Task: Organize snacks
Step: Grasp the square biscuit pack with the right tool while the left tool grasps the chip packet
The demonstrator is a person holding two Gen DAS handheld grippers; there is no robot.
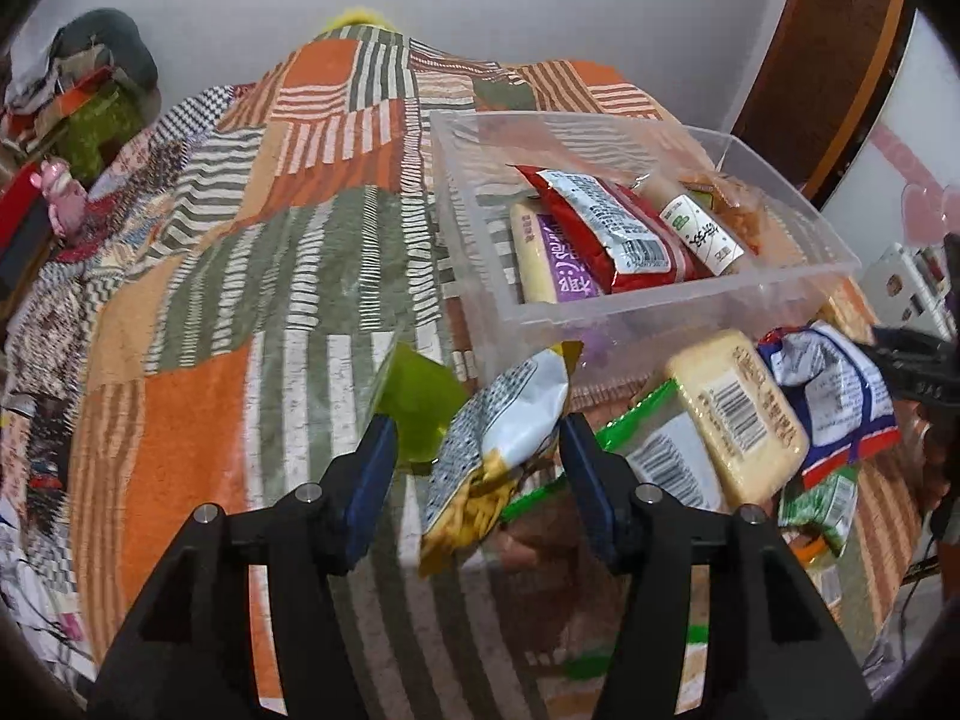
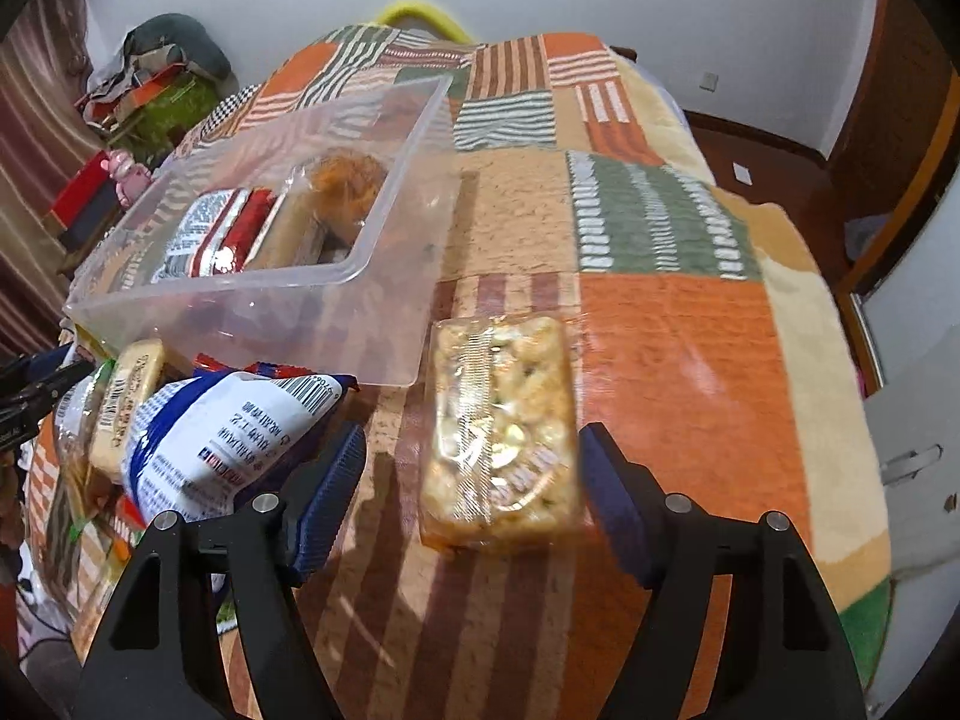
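Both grippers look like the same build: matte black plastic arms that fork out in a V, with triangular cutouts lower down. The left gripper (image 1: 477,450) has dark blue ribbed pads on the inner face of each finger, and two round silver screw heads sit just behind each pad. Same deal on the right gripper (image 2: 474,468).

Clear smooth plastic bin (image 1: 690,306), glossy foil snack packets (image 1: 606,228), fuzzy woven patchwork blanket (image 1: 240,276)
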